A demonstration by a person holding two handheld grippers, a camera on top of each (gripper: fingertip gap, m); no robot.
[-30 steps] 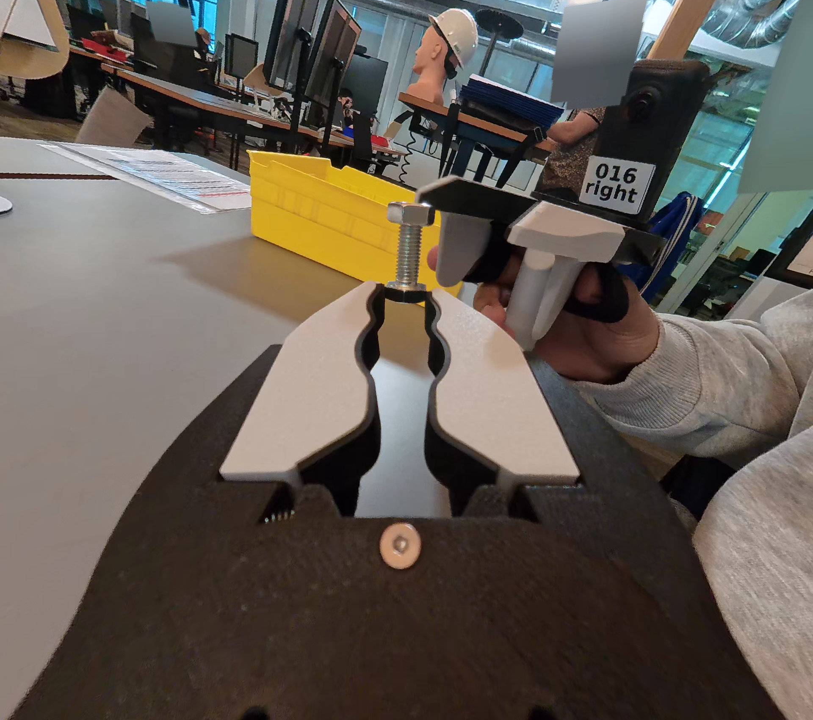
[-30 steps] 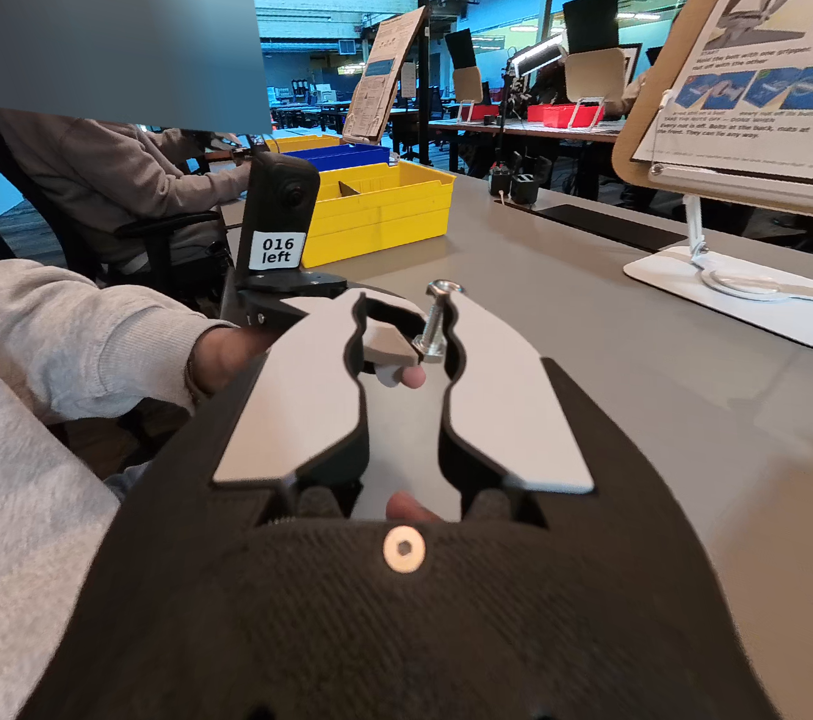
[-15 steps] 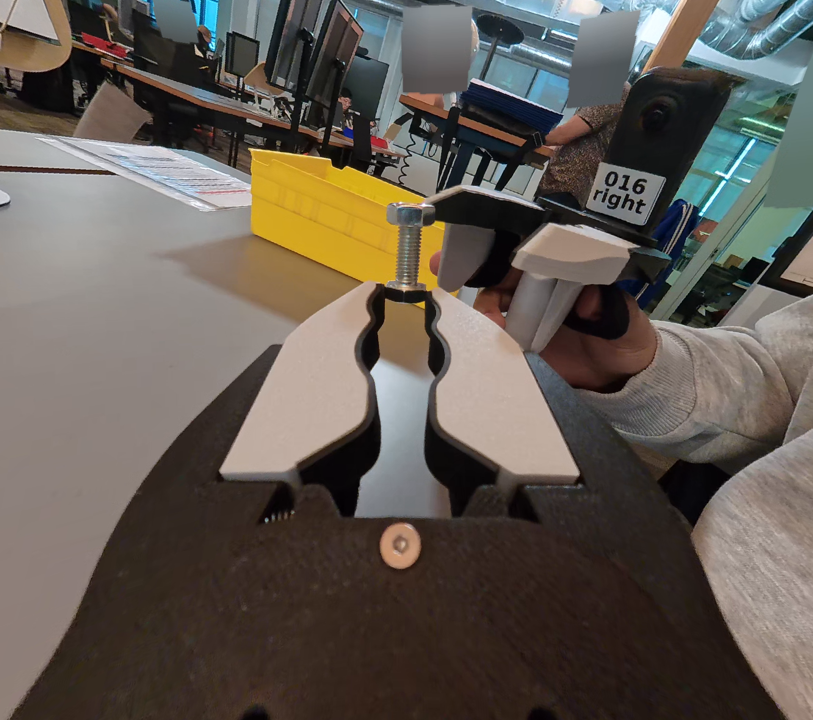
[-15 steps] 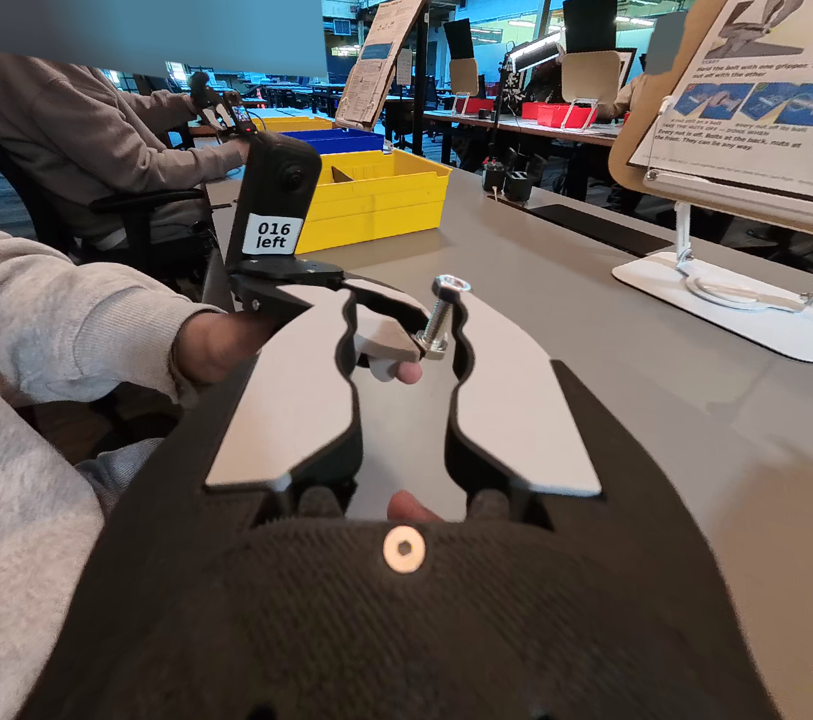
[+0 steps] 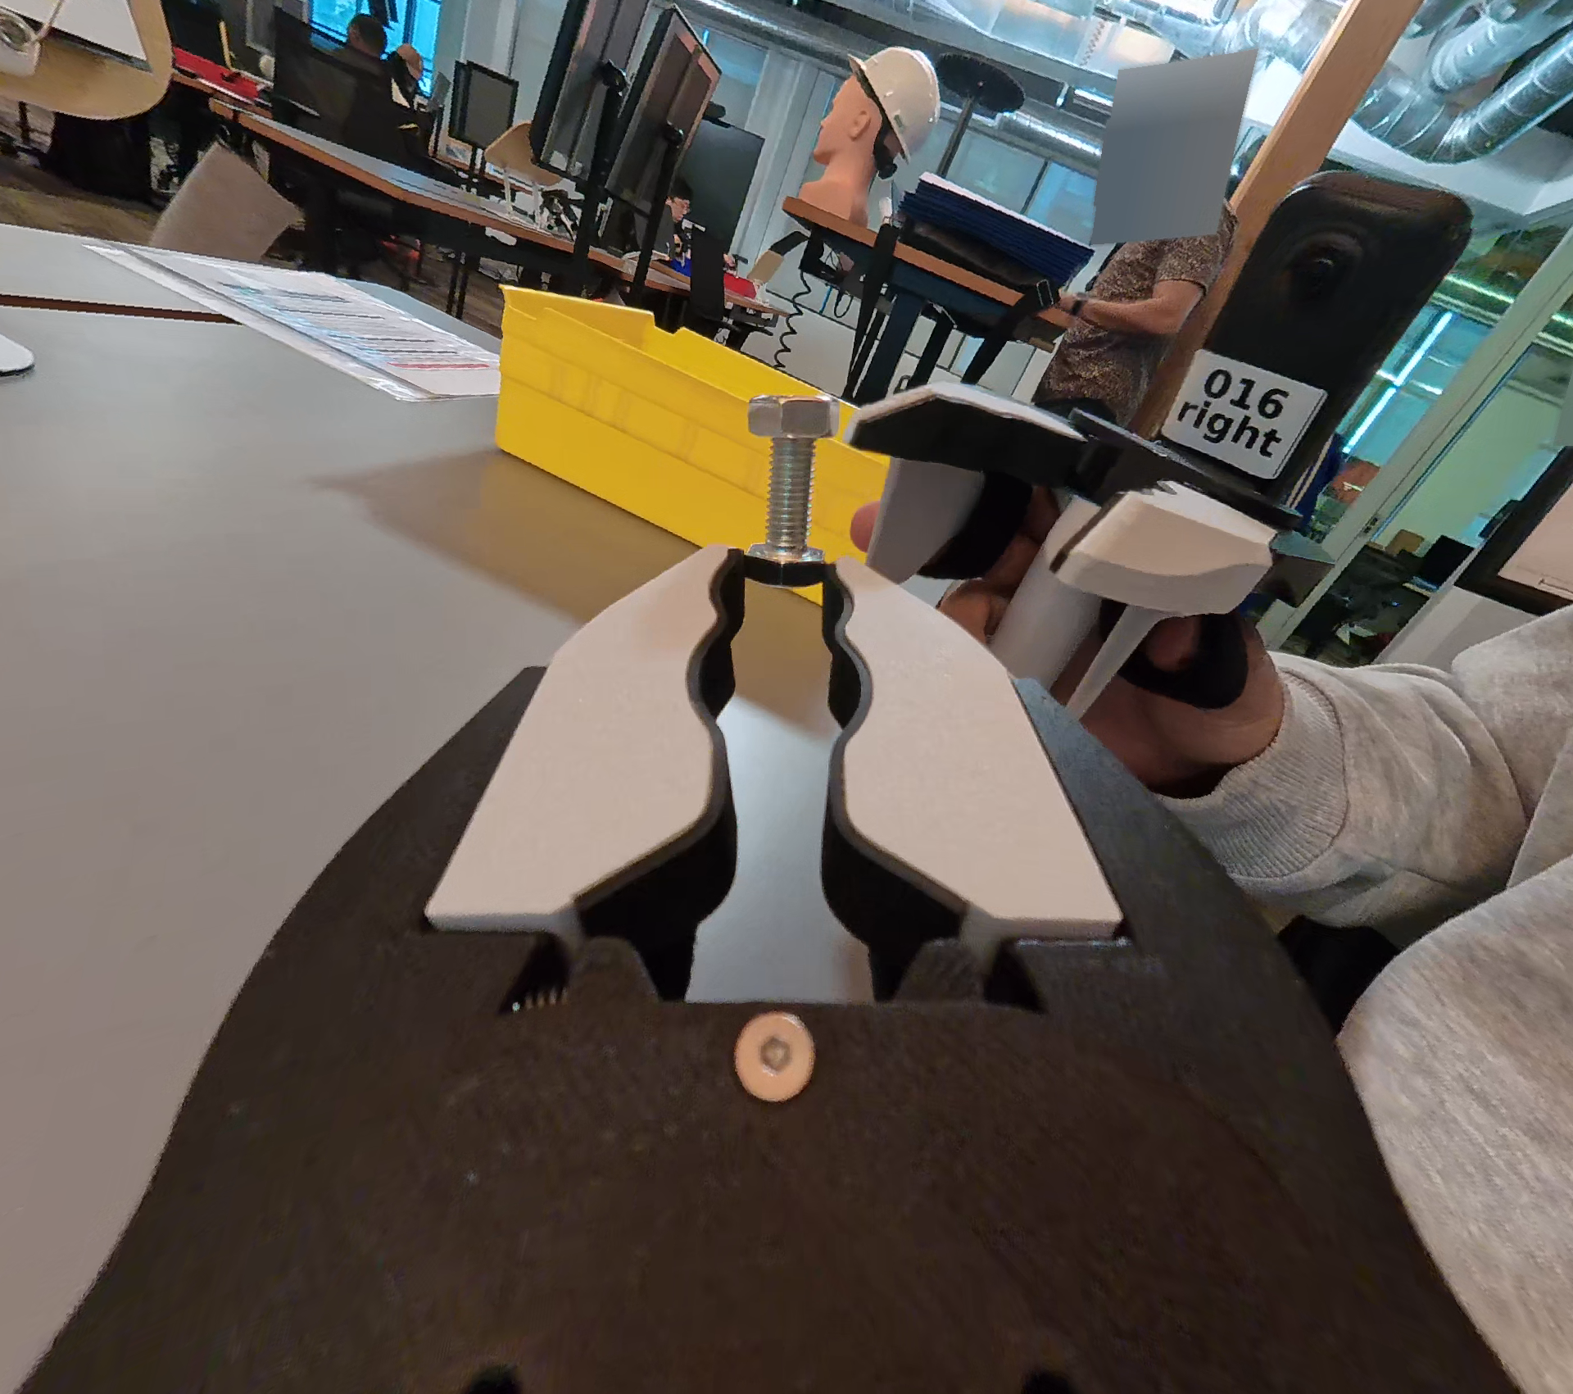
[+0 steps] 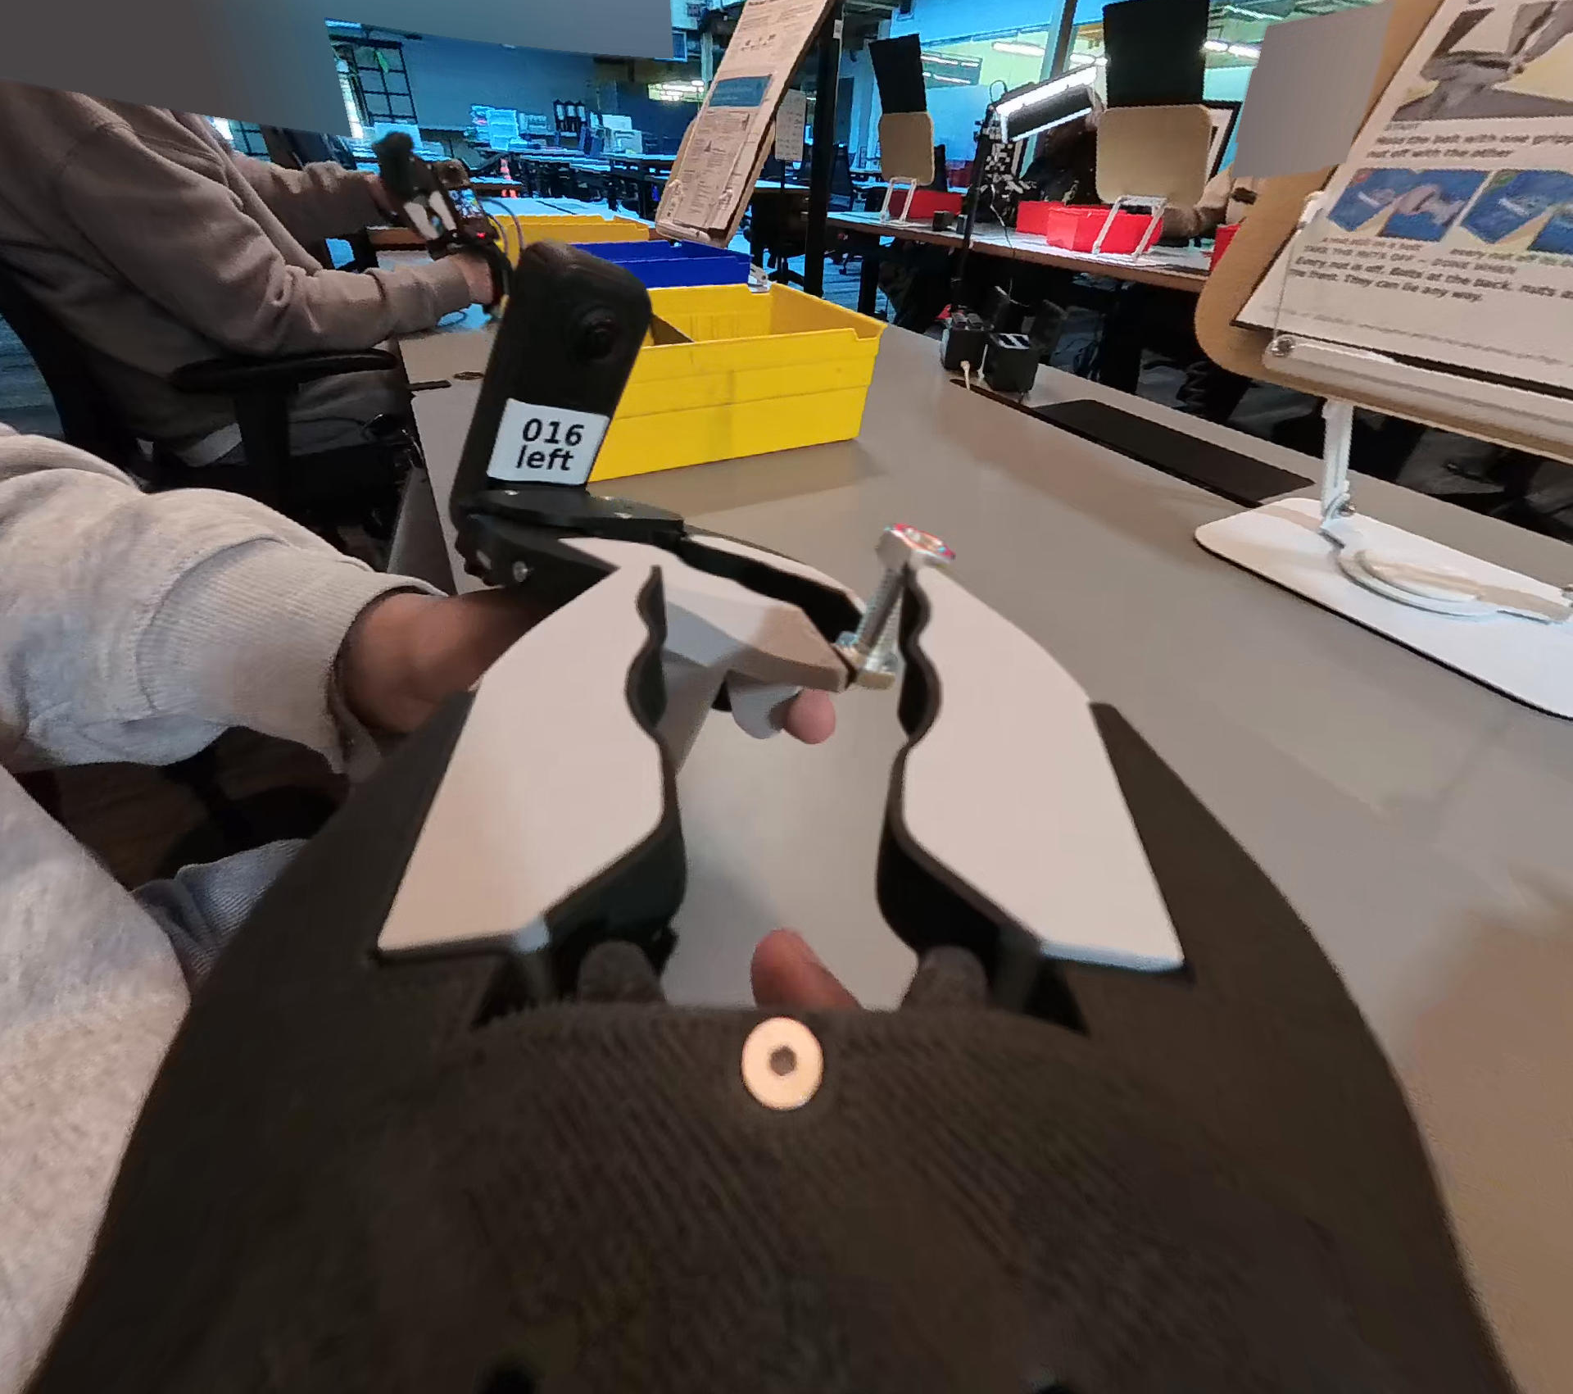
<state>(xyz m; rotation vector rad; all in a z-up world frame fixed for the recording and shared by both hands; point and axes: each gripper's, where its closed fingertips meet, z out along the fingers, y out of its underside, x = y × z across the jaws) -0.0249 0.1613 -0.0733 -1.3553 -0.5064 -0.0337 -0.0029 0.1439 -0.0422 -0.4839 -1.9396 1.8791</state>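
My left gripper (image 5: pixel 781 574) is shut on a small nut (image 5: pixel 781 560). A silver hex bolt (image 5: pixel 790 489) is threaded into it and stands upright, head on top, above the grey table (image 5: pixel 255 587). My right gripper (image 6: pixel 783 612) is open, its jaws on either side of the bolt (image 6: pixel 894 604), which lies close to the inner edge of its right finger; I cannot tell if they touch. In the left wrist view the right gripper (image 5: pixel 979 502) sits just right of the bolt. The left gripper (image 6: pixel 838 663) reaches in from the left in the right wrist view.
A yellow bin (image 5: pixel 647 416) stands on the table behind the bolt and also shows in the right wrist view (image 6: pixel 749 382), with a blue bin (image 6: pixel 664 255) behind it. An instruction board on a white stand (image 6: pixel 1404 587) is at the right. A laminated sheet (image 5: pixel 340 323) lies far left. The tips of both grippers are at nearly the same place.
My right gripper's jaws have opened wider around the bolt and its tip has eased off the bolt head to the right. The left gripper has kept its hold on the nut.
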